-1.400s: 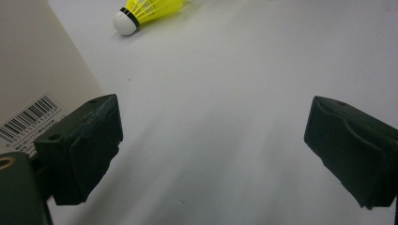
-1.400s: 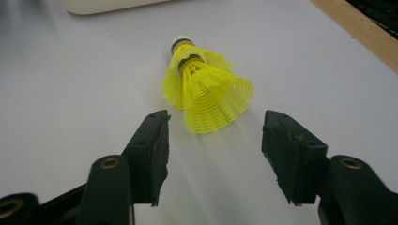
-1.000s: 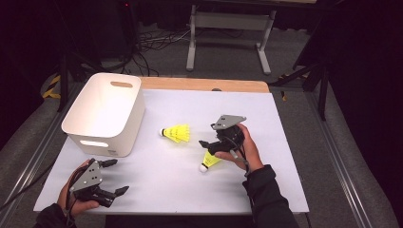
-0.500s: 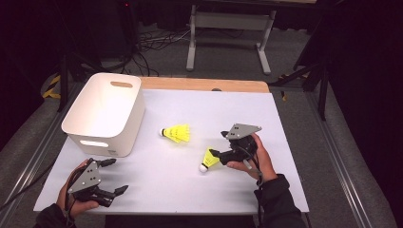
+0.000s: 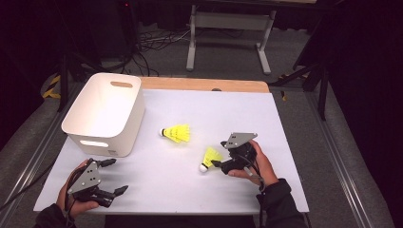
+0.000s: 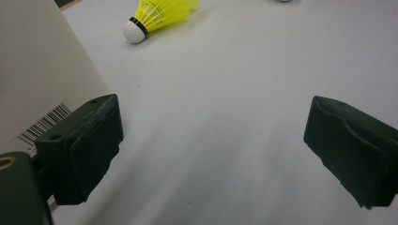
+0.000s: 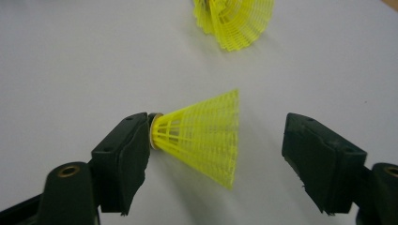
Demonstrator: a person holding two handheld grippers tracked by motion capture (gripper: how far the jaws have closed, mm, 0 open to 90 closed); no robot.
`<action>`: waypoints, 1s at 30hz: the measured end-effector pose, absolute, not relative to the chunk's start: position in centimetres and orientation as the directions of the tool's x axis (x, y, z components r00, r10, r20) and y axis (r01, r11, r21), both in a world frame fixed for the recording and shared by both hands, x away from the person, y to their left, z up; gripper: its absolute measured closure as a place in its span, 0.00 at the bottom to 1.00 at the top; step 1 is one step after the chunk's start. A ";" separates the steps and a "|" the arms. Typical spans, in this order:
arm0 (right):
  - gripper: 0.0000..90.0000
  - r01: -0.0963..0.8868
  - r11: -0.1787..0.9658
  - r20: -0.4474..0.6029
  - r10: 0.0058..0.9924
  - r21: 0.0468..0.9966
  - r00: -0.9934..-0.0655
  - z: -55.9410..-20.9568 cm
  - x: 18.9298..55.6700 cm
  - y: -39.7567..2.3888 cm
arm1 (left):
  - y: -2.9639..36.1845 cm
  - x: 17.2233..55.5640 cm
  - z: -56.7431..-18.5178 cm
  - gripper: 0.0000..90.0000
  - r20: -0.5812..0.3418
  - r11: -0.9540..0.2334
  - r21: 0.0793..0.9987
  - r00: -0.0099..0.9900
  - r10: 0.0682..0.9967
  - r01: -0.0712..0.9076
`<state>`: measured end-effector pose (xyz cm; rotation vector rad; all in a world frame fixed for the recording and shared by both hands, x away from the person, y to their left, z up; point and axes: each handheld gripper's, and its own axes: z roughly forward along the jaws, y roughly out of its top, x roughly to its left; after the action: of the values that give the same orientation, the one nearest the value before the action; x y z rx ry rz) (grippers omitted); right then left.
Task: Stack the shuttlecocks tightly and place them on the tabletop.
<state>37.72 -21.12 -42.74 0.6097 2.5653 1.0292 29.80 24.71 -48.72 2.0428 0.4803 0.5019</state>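
Two yellow shuttlecocks lie on the white table. The nearer shuttlecock [image 5: 209, 156] rests on its side between the jaws of my right gripper [image 5: 218, 153]. In the right gripper view this shuttlecock [image 7: 202, 136] has its cork end against the left jaw, while the right jaw stands clear of the skirt, so my right gripper [image 7: 216, 159] is open. The other shuttlecock [image 5: 177, 133] lies farther back, also seen as the far shuttlecock [image 7: 234, 18]. My left gripper [image 5: 117, 176] rests open near the front left edge, nothing between its jaws [image 6: 211, 150].
A white plastic bin [image 5: 128, 126] stands at the back left; its wall [image 6: 37, 84], with a barcode label, is just beside my left gripper. The far shuttlecock [image 6: 159, 14] lies beyond my left jaws. A wooden strip [image 5: 204, 84] edges the table's far side.
My right hand has shifted right and toward the front edge, sinking closer to the table. The shuttlecock beside it stayed in place. The left hand has not moved.
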 end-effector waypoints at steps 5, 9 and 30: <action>0.32 0.266 0.696 -0.121 0.454 0.667 -0.883 -44.0 37.7 -21.0 | 24.6 29.8 -48.8 0.06 0.156 -0.480 0.867 0.840 0.519 0.136; 0.40 0.258 0.711 -0.118 0.433 0.655 -0.893 -44.2 37.5 -20.9 | 24.6 29.8 -48.8 0.06 0.156 -0.480 0.867 0.840 0.519 0.136; 1.00 0.216 0.704 -0.051 0.337 0.677 -0.940 -44.0 37.4 -21.9 | 24.8 29.9 -48.7 0.06 0.157 -0.476 0.868 0.834 0.529 0.139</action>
<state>37.37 -21.94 -43.95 0.4481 2.7398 1.0563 29.90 24.78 -48.73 2.0422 0.4902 0.5069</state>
